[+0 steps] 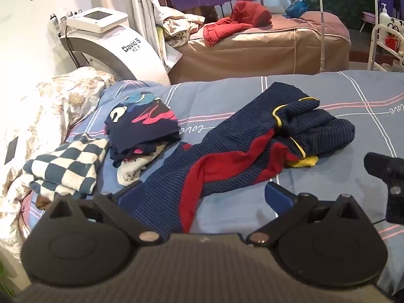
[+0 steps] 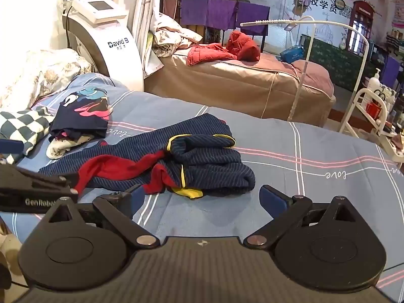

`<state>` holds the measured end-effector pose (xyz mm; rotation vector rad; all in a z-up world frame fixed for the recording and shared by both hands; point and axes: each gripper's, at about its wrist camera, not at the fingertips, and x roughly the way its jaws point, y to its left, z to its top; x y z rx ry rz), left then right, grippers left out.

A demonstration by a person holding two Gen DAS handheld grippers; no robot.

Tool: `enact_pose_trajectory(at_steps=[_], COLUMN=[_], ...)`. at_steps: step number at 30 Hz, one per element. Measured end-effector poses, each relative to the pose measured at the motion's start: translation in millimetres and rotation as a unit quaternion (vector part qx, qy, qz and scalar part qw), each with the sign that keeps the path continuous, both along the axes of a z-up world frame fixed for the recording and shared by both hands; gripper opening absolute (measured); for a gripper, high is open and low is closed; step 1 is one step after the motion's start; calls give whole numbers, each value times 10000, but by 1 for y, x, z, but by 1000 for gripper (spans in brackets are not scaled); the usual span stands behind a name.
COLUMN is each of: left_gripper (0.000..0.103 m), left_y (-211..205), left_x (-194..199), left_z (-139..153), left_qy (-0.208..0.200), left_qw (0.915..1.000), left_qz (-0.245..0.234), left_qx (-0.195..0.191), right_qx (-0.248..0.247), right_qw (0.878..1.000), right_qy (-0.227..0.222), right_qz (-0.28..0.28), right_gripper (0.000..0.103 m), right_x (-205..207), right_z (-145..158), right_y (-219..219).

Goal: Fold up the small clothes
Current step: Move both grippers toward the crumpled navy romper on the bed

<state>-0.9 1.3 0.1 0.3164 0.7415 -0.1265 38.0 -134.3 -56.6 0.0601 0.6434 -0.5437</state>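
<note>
A crumpled navy striped garment (image 1: 240,146) with red panels and yellow trim lies on the blue-grey bedsheet (image 1: 328,184); it also shows in the right wrist view (image 2: 202,161). My left gripper (image 1: 204,197) is open, its near hem lying between the fingers. My right gripper (image 2: 202,197) is open and empty just in front of the garment's yellow edge. The left gripper's body (image 2: 32,189) shows at the left of the right wrist view.
A folded navy cartoon-print garment (image 1: 141,123) rests on a small pile, beside a checkered cloth (image 1: 68,166). A floral quilt (image 1: 38,116) lies at left. Behind stand a white machine (image 1: 108,40), a brown bed (image 1: 265,43) with red clothes and a white cart (image 2: 373,116).
</note>
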Motion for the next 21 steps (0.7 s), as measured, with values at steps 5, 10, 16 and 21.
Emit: enact_pose_trajectory(at_steps=[5, 10, 16, 21], left_gripper=[103, 103, 103, 103], left_y=[-2, -1, 7, 8], left_x=[-2, -6, 3, 5], left_z=[-1, 1, -3, -6], left_qy=[1, 53, 215, 259], left_qw=[9998, 9999, 9997, 9996], left_qz=[-21, 55, 84, 102], left_qx=[187, 115, -52, -55], right_qx=[147, 205, 243, 282], right_qw=[9998, 9997, 9995, 9994], right_qy=[128, 71, 179, 205], right_qz=[-57, -82, -94, -77], right_gripper=[103, 103, 103, 103], right_x=[11, 4, 5, 7], right_z=[0, -3, -9, -10], right_y=[0, -1, -1, -2])
